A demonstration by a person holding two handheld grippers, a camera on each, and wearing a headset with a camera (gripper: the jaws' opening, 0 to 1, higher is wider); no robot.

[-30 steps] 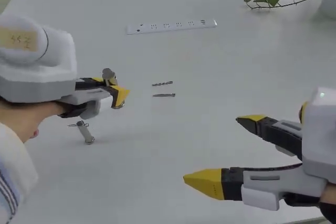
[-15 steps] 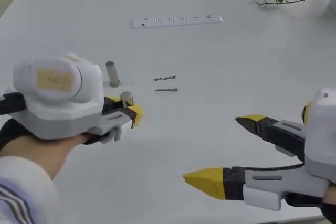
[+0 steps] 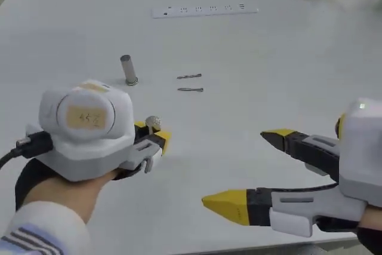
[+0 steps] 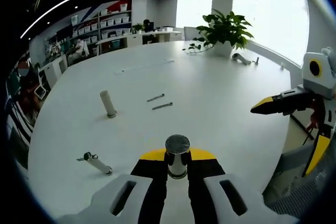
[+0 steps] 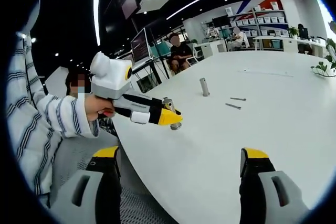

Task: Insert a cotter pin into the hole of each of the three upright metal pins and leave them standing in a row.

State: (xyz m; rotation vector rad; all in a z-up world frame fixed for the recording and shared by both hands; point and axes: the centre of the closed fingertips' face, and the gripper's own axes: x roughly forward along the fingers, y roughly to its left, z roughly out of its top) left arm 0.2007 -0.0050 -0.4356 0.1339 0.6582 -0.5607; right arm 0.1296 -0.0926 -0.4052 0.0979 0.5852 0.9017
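Here, above a white office table (image 3: 268, 58), the left gripper (image 3: 160, 137) pinches a metal pin (image 4: 177, 150); the right gripper (image 3: 233, 168) gapes.

The left gripper (image 3: 156, 137) has a rounded white-and-grey housing with a pale yellow label (image 3: 88, 117), a black cable (image 3: 13, 154) and black, yellow-tipped jaws. The right gripper (image 3: 234, 167) looks alike, with a small green light (image 3: 362, 107). The sleeve (image 3: 36, 237) is white with blue stripes.

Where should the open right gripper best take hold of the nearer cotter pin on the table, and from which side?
Probably mid-shaft, from above, jaws across its length: the nearer cotter pin lies flat and thin on the table, so the right gripper cannot get under it.
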